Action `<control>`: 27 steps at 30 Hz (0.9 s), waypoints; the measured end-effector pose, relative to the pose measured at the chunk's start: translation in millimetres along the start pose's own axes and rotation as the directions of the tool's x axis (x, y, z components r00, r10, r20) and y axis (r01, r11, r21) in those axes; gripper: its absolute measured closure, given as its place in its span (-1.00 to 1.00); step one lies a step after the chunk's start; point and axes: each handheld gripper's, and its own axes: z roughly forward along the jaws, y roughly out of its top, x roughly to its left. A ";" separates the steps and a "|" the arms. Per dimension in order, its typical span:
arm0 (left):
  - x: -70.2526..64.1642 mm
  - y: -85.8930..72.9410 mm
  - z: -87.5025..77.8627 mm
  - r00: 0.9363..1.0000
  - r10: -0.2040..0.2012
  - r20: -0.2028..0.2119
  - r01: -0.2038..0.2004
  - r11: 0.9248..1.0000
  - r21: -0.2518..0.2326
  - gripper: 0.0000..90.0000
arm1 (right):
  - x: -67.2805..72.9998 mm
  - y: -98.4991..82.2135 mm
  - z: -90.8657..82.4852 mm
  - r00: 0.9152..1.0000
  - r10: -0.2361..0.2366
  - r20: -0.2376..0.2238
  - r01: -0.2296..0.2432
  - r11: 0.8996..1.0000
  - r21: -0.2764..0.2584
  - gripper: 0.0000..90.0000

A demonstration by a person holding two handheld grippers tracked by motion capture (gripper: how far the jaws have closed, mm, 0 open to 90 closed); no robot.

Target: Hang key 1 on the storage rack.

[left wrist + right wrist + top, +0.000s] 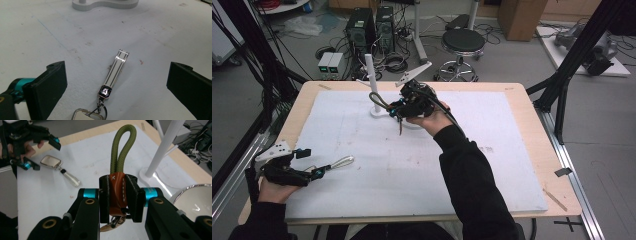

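Olive cord keyring (119,182) — clamped in right gripper (119,197) beside white post (163,147).

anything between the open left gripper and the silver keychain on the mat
Nothing visible. In the left gripper view the silver keychain lies flat on the white mat in the gap between the left gripper's open jaws, with only bare mat around it. The white stand sits well beyond it.

Silver keychain (113,75) on white board (162,32) between open jaws
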 end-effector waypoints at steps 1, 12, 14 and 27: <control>0.0 0.0 0.0 1.000 0.000 0.000 0.000 1.000 0.000 -0.92 | -1.8 3.4 0.9 1.000 0.005 -0.005 -0.005 1.000 -0.003 0.66; 1.5 -0.1 0.0 1.000 -0.006 0.007 0.006 1.000 -0.009 -0.92 | -17.4 36.9 14.9 1.000 0.011 0.000 -0.011 1.000 0.013 0.66; 1.7 -0.2 0.2 1.000 -0.005 0.009 0.005 1.000 -0.012 -0.92 | -21.1 42.7 17.0 1.000 0.011 0.005 -0.011 1.000 0.012 0.66; 2.4 -0.3 1.0 1.000 0.000 0.013 0.000 1.000 -0.007 -0.92 | -41.5 59.3 42.7 0.996 0.035 0.079 -0.041 0.997 0.072 0.66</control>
